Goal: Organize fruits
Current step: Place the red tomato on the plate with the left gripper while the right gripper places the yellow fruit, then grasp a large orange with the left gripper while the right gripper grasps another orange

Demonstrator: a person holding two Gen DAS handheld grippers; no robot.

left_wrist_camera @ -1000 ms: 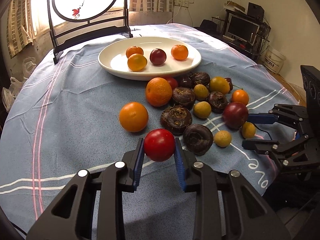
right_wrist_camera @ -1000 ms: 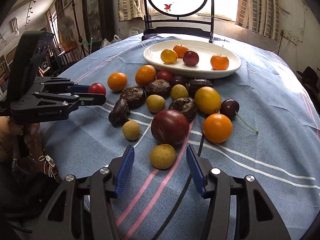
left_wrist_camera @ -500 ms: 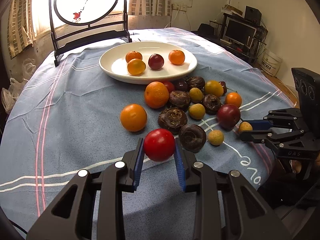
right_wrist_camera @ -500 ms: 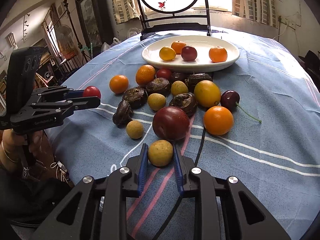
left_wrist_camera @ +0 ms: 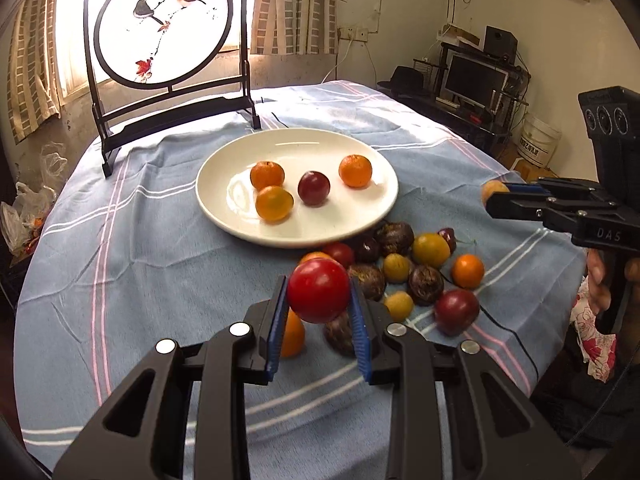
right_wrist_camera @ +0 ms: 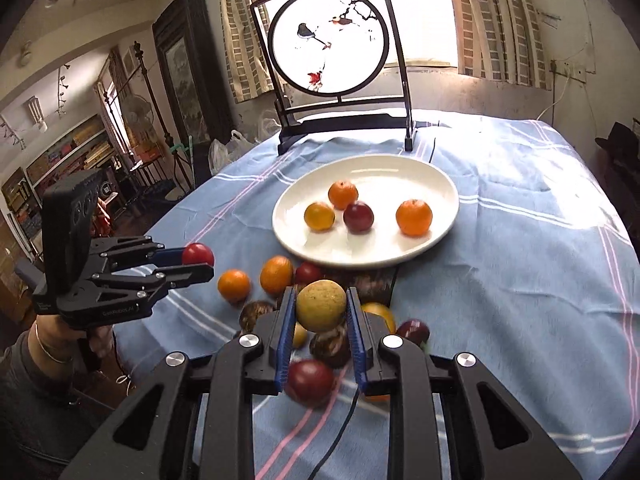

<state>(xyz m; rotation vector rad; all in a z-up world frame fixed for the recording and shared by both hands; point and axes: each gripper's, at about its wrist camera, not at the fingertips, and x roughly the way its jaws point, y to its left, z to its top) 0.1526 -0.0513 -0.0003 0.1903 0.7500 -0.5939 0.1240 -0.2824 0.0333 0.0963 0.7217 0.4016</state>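
Moved: both grippers have risen off the cloth since the earlier frames, each carrying a fruit; the right one's jaws have just closed on the yellow fruit, which lay loose between them before.
Left gripper (left_wrist_camera: 319, 305): clamped on the red fruit (left_wrist_camera: 319, 290), blue pads pressed to both its sides; fruit held in the air, on the near side of the plate (left_wrist_camera: 224, 208).
Right gripper (right_wrist_camera: 321, 317): clamped on the yellow fruit (right_wrist_camera: 321, 305), held in the air, on the near side of the plate, over the pile.
Plate: white, on the blue striped cloth (left_wrist_camera: 120, 264); holds four fruits, namely two oranges (left_wrist_camera: 355, 171), a yellow-orange one (left_wrist_camera: 274, 203) and a dark red plum (left_wrist_camera: 314, 187), all apart from each other.
Pile (left_wrist_camera: 416, 276): loose fruit on the cloth just at the plate's near rim; oranges, dark brown wrinkled ones, small yellow ones, a plum, a cherry with stem.
Screen (left_wrist_camera: 164, 28): round painted panel in a black stand, beyond the plate at the cloth's far edge.
Hand (right_wrist_camera: 52, 340): bangled wrist under the left gripper, well left of the plate in the right wrist view.
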